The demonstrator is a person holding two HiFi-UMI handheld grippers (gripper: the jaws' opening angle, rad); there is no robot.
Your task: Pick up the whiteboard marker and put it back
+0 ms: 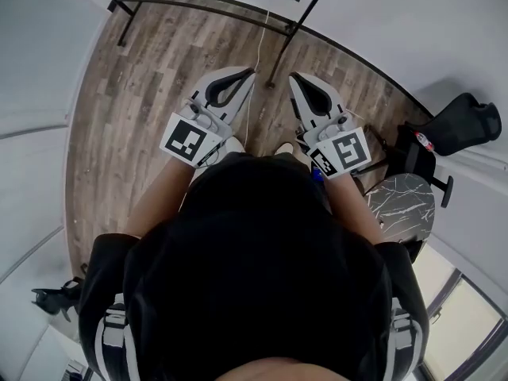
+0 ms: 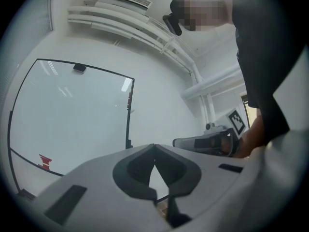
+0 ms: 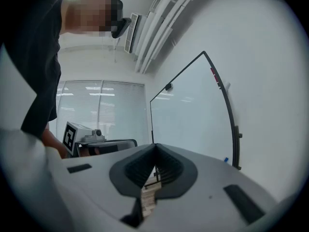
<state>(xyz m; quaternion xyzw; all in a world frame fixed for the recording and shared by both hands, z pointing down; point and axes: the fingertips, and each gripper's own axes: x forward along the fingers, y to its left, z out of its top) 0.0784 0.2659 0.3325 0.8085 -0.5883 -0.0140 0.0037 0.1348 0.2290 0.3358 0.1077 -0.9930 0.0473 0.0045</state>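
I cannot make out a whiteboard marker with certainty in any view. A large whiteboard (image 2: 72,115) on a black frame stands ahead, and it also fills the right gripper view, whiteboard (image 3: 193,115). There is a red mark (image 2: 44,161) low on the board and a small blue bit (image 3: 225,159) at its lower edge. My left gripper (image 1: 251,72) and right gripper (image 1: 293,77) are held side by side over the wooden floor, pointing level at the board. Both are shut with nothing between their jaws, as the left gripper (image 2: 154,146) and right gripper (image 3: 155,145) show up close.
The whiteboard's black stand (image 1: 198,6) crosses the floor ahead, with a thin cable (image 1: 258,54) running from it. A black office chair (image 1: 464,121) and a marble-topped stool (image 1: 405,205) are at the right. White walls close in on both sides. Window blinds (image 3: 101,110) show behind.
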